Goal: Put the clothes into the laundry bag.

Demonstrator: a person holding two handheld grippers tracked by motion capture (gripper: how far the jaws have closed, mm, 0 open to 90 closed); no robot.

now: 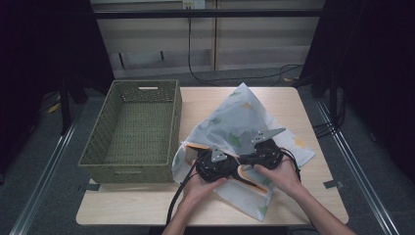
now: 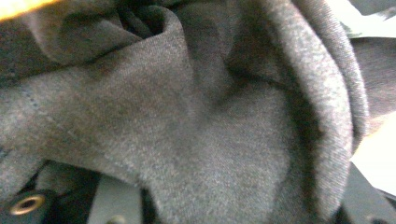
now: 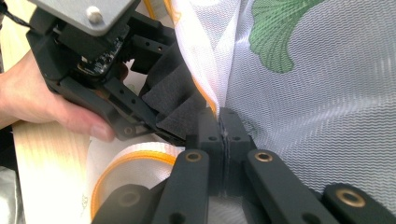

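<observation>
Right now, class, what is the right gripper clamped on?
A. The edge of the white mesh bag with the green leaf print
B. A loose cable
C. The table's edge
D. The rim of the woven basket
A: in the right gripper view, the right gripper has its jaws pressed together on the orange-trimmed edge of the mesh bag.

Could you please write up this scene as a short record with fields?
surface: light wooden table
container: green woven basket, on the table's left part, nothing seen inside
bag: white mesh laundry bag with green leaf print and orange trim, lying right of the basket
garment: dark grey knit cloth
left gripper: jaws closed on the grey cloth at the bag's mouth
right gripper: shut on the bag's edge
</observation>
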